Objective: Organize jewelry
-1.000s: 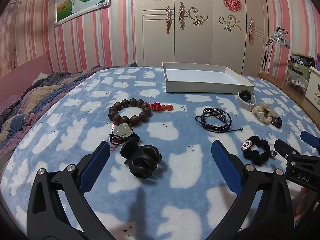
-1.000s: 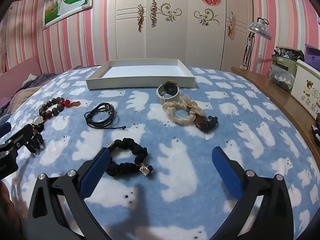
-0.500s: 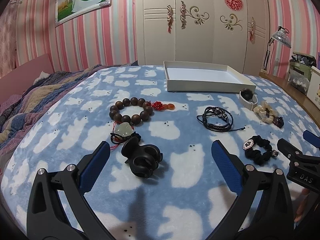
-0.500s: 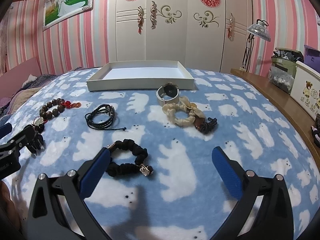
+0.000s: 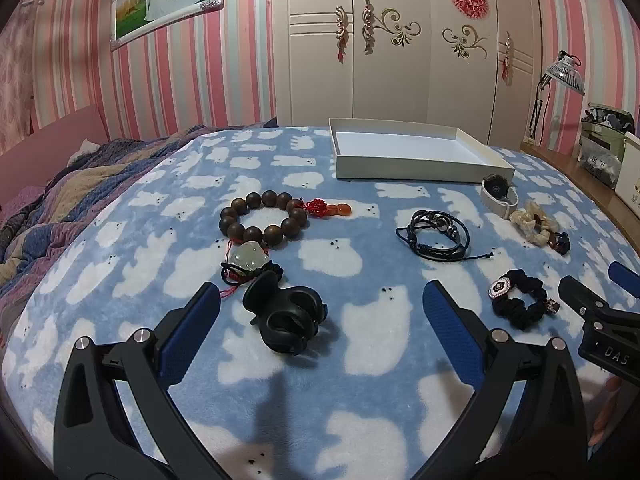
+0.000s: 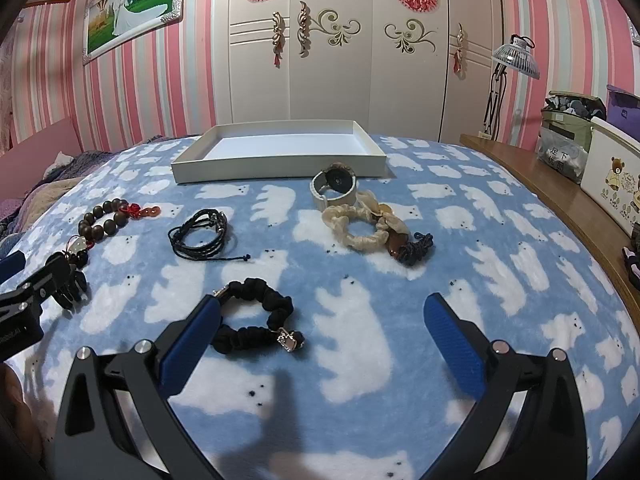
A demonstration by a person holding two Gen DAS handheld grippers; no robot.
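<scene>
Jewelry lies on a blue blanket. My left gripper (image 5: 320, 300) is open over a black hair claw (image 5: 288, 318). Beyond it lie a jade pendant (image 5: 248, 258) and a wooden bead bracelet (image 5: 264, 220). A black cord bracelet (image 5: 438, 236) lies mid-bed. My right gripper (image 6: 320, 312) is open, its left finger beside a black scrunchie (image 6: 256, 322). Farther off lie a cream scrunchie (image 6: 360, 228), a white watch (image 6: 336, 188) and an empty white tray (image 6: 280, 156).
A wooden side shelf (image 6: 560, 196) with boxes and a lamp (image 6: 514, 56) runs along the right. A striped quilt (image 5: 60, 200) is bunched at the left. White wardrobe doors (image 6: 340, 60) stand behind the bed.
Both grippers have risen and drawn back slightly; the objects sit a little lower and farther in view. Nothing was grasped or moved.
</scene>
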